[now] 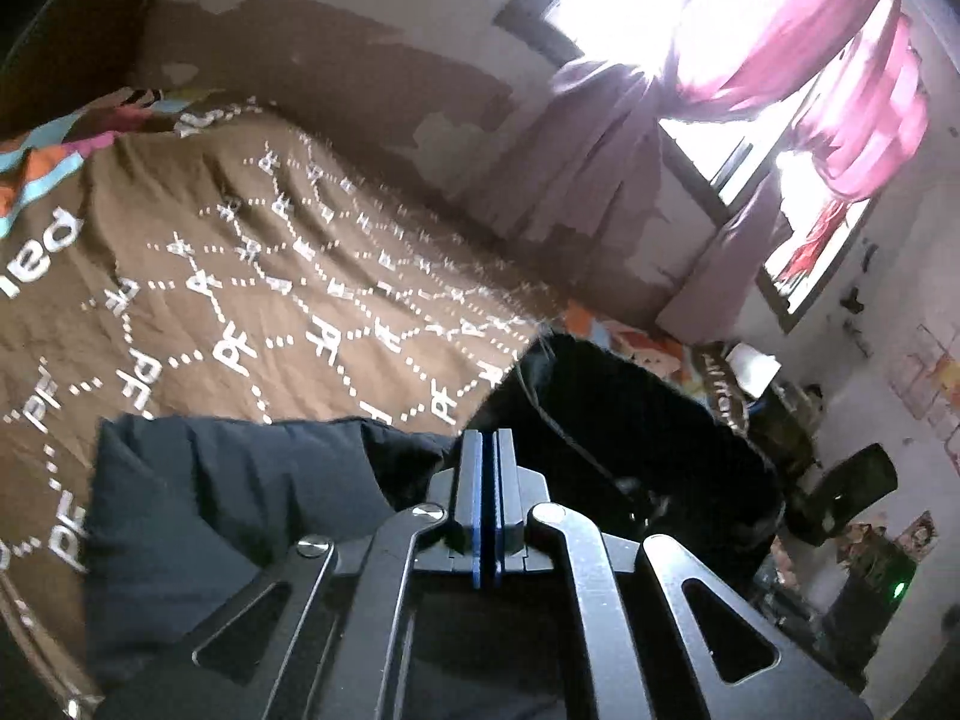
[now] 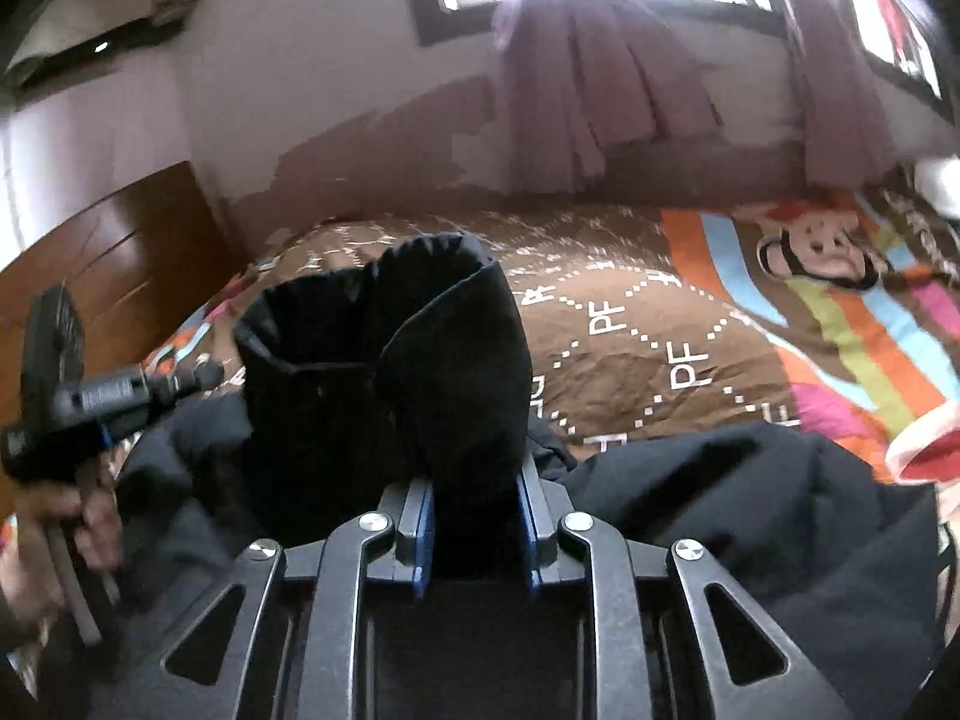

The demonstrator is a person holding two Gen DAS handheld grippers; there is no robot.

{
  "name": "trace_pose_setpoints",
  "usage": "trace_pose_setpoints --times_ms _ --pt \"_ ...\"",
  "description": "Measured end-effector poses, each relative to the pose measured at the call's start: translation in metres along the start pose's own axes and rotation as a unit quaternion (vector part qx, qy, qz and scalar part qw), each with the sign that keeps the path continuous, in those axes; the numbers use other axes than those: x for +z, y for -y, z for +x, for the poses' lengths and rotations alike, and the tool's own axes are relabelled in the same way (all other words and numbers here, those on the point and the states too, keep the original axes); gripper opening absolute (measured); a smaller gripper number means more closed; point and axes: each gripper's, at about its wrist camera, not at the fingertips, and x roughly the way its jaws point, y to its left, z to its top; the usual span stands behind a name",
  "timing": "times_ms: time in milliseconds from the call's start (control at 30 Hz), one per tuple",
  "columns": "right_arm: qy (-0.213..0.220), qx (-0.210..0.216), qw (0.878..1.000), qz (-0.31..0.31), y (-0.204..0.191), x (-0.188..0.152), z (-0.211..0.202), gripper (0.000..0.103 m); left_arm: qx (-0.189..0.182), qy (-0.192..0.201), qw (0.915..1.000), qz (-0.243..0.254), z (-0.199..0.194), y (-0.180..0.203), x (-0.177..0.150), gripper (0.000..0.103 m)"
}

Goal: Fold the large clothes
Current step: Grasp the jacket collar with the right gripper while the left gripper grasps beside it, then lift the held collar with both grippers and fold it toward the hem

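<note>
A large black padded jacket [image 2: 720,480] lies spread on the bed. My right gripper [image 2: 477,480] is shut on a thick fold of it [image 2: 420,360], which stands up bunched between the blue pads [image 2: 425,534]. In the left wrist view my left gripper [image 1: 487,438] has its pads pressed together, with the jacket [image 1: 228,510] beneath and around the tips. No cloth shows between those pads. The right wrist view shows the left gripper [image 2: 204,373] at the left in a person's hand [image 2: 72,516], its tips at the jacket's left edge.
The bed has a brown cover [image 1: 270,300] with white letters and a striped monkey print [image 2: 822,264]. Behind it are a peeling wall and a window with pink curtains [image 1: 810,60]. A wooden headboard [image 2: 120,264] stands at the left. A cluttered corner [image 1: 840,480] lies at the right.
</note>
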Motion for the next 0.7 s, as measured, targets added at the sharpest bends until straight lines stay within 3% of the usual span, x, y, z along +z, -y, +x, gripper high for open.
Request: trace_pose_setpoints --times_ms 33,100,167,333,467,567,700 --pt "0.002 0.0 1.0 -0.008 -0.003 -0.003 -0.006 0.02 -0.004 0.003 1.0 -0.001 -0.005 0.003 0.004 0.006" --pt "0.009 0.002 1.0 -0.024 -0.008 -0.008 -0.019 0.02 -0.014 0.011 0.9998 -0.006 -0.017 0.007 0.012 0.026" --pt "0.018 0.004 0.999 -0.038 -0.013 -0.014 -0.031 0.02 -0.019 0.021 0.9995 -0.014 -0.025 0.012 0.019 0.034" --pt "0.038 0.01 0.995 -0.091 -0.022 -0.035 -0.056 0.019 -0.035 0.014 0.9992 -0.012 -0.023 0.024 0.035 0.035" --pt "0.031 0.003 0.988 -0.154 -0.025 -0.053 -0.061 0.018 -0.061 -0.025 0.9975 -0.024 0.005 0.027 0.044 0.035" --pt "0.026 0.001 0.986 -0.164 -0.025 -0.058 -0.054 0.018 -0.106 -0.073 0.9908 -0.041 0.03 0.03 0.039 0.034" --pt "0.02 0.005 0.985 -0.173 -0.027 -0.066 -0.051 0.018 -0.104 -0.147 0.9837 0.007 0.049 0.039 0.021 0.034"
